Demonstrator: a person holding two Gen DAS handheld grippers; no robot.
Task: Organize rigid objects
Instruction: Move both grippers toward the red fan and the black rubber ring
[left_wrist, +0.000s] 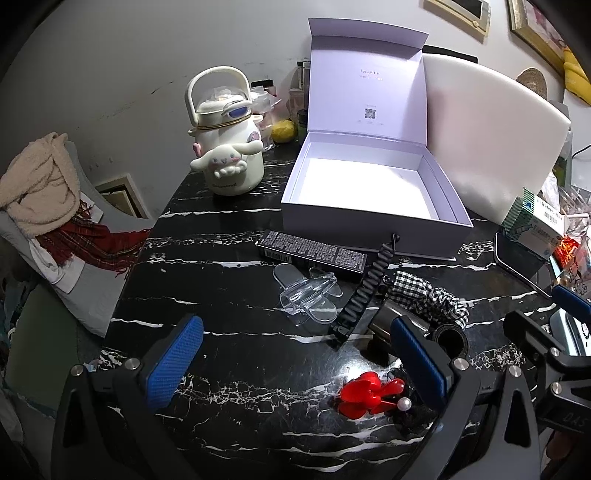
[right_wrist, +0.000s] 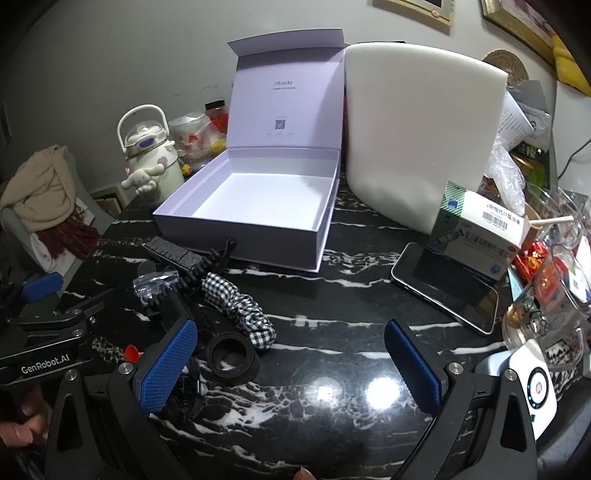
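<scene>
An open lavender box (left_wrist: 369, 192) (right_wrist: 255, 214) stands empty on the black marble table (left_wrist: 240, 350), lid upright. In front of it lie a long black carton (left_wrist: 314, 254), a clear hair clip (left_wrist: 308, 297) (right_wrist: 157, 282), a black coiled cord (left_wrist: 364, 291), a checked scrunchie (left_wrist: 432, 297) (right_wrist: 240, 310), a dark ring (right_wrist: 232, 356) and a red clip (left_wrist: 369, 398). My left gripper (left_wrist: 295, 362) is open low over the table, the red clip just inside its right finger. My right gripper (right_wrist: 291, 365) is open over bare marble, right of the ring.
A white cartoon kettle-shaped bottle (left_wrist: 225, 147) stands at the table's back left. A white foam slab (right_wrist: 421, 136) leans right of the box. A phone (right_wrist: 447, 288), a medicine carton (right_wrist: 476, 232), a glass (right_wrist: 550, 314) and clutter crowd the right edge.
</scene>
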